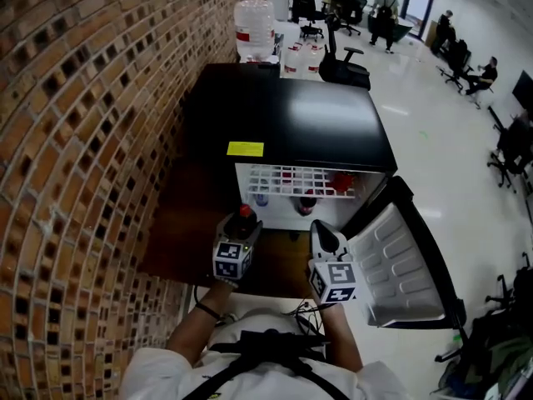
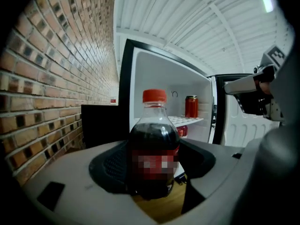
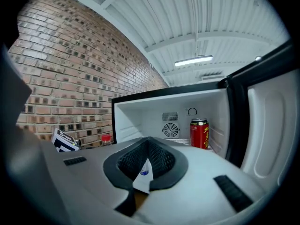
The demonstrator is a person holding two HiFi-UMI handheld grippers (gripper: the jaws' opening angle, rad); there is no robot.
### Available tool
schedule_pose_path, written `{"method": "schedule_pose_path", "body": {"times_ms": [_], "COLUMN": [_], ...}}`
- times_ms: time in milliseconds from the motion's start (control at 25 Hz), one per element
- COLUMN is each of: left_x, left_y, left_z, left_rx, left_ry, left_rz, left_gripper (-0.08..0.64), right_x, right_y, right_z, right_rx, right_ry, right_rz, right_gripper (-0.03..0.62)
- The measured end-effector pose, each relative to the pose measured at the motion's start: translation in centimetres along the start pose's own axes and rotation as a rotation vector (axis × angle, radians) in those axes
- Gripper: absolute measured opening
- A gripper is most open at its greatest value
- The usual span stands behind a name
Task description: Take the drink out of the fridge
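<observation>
L tongs round cola btl

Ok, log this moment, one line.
left gripper: shut on cola bottle; right gripper: shut, empty; fridge door: open; red can: inside fridge

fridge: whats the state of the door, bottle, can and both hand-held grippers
door, open wide
bottle, capped, upright, outside the fridge
can, upright on the fridge shelf
left hand-held gripper, shut on the bottle
right hand-held gripper, shut, empty
</observation>
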State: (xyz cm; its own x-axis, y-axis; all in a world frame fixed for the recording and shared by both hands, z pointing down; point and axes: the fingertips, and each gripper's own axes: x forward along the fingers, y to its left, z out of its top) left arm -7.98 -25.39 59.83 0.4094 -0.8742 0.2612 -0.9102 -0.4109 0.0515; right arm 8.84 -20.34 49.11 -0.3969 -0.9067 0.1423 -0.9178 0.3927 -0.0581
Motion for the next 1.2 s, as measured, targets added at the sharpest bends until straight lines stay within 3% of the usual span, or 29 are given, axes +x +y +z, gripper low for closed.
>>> {"method": "schedule_pose_path", "body": {"times_ms": [640,1200], "left_x": [-0.4,1.3], "left_y": [5.2,8.1], "left_z": [-10.4,-15.7], "left_rx": [-0.072,-0.143], "left_ry": [0.121,0.202], "left_rz": [0.1,0.172], "left_gripper": [0.31,0.31], "right_x": [0.7,1.2], "right_y": [2.0,1.8], "right_z": [-2.1,-4.0], "right_rx": [-0.016,-0.026], "right_ry": [0.056,0.106], "right_rz": [0.029,0.033], "right_gripper": [0.008,0.008]}}
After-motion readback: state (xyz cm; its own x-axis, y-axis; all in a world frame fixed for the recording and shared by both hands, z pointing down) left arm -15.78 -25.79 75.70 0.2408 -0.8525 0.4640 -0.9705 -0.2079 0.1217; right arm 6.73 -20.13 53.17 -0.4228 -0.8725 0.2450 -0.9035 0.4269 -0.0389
